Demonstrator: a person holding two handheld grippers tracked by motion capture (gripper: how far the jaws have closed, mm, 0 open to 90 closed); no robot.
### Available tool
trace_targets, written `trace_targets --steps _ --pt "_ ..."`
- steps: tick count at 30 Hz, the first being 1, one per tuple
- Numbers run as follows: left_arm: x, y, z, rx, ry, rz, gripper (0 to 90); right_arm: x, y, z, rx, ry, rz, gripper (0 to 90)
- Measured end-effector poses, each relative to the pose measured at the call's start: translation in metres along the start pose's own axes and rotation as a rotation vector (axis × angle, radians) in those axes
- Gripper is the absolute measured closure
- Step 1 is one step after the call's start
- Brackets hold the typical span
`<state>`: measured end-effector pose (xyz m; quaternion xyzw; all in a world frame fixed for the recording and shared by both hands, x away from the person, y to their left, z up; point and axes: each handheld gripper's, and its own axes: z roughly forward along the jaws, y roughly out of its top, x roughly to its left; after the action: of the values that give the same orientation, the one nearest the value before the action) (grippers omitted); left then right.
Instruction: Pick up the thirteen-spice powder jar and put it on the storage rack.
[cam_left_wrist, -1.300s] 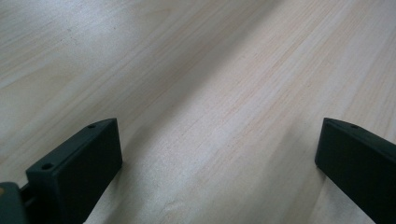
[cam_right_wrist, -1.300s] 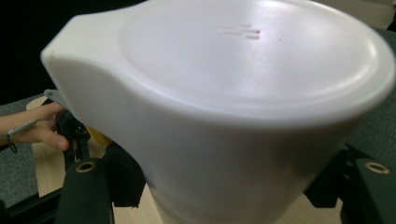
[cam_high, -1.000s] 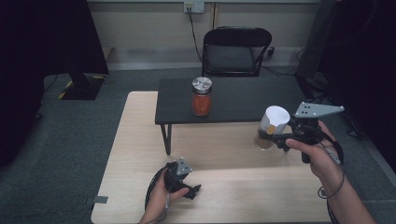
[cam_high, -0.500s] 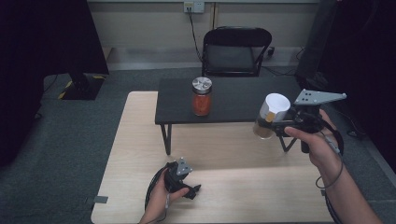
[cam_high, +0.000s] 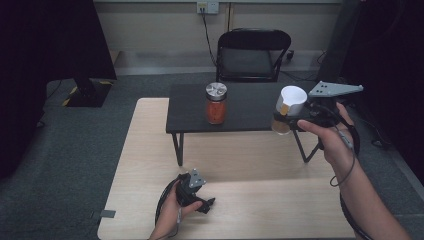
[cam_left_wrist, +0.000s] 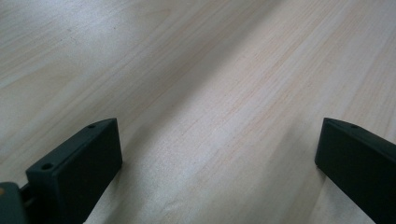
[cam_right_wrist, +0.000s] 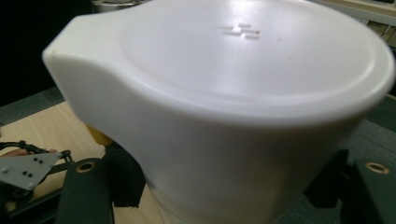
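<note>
**Two hand-held grippers at a pale wood bench, one holding a white-lidded jar**

Grey carpet (cam_high: 75, 150) covers the floor, with a dark folding chair (cam_high: 248, 55) against the far wall beneath a wall socket (cam_high: 207, 6). Nearest the camera stands the light wood bench (cam_high: 150, 150), its grain visible at close range in the left gripper view. On its far part stands a small black bench (cam_high: 250, 107) on thin legs. Near the middle of that black top a glass jar with red contents (cam_high: 216, 103) stands upright under a silver lid.

At the right edge of the black bench, the person's right hand (cam_high: 332, 142) raises the right gripper (cam_high: 295, 117), grey three-cornered plate uppermost and cable looping beside the wrist. Its jaws are closed on a jar with a white lid (cam_high: 286, 111), lifted above the black top and tilted, lid toward the camera; a yellowish label shows below the lid. In the right gripper view this white lid (cam_right_wrist: 233, 93) occupies most of the frame, with the jaws pressed to the jar on either side beneath it. Whether the jar's base touches the black top cannot be told.

At the near edge of the wood bench, the left hand (cam_high: 172, 207) holds the left gripper (cam_high: 202, 202) low over the surface. Its jaws stand wide apart with nothing between them, bare wood showing in the gap.
</note>
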<state>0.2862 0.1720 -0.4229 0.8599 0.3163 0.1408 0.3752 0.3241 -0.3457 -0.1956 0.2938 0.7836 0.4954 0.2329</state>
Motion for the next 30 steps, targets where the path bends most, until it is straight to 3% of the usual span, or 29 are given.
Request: trace_targets --steps 8,18,21,30 --pt "0.000 0.000 0.000 0.000 0.000 0.000 0.0 0.001 0.010 0.016 0.018 -0.028 0.003 30.7" --pt "0.000 0.000 0.000 0.000 0.000 0.001 0.0 -0.008 0.008 0.035 0.030 -0.037 0.035 30.6" --pt "0.000 0.000 0.000 0.001 0.000 0.002 0.0 -0.015 0.005 0.037 0.014 -0.031 0.068 30.6" --pt "0.000 0.000 0.000 0.000 0.001 0.001 0.0 -0.018 0.003 0.041 0.000 -0.044 0.074 30.5"
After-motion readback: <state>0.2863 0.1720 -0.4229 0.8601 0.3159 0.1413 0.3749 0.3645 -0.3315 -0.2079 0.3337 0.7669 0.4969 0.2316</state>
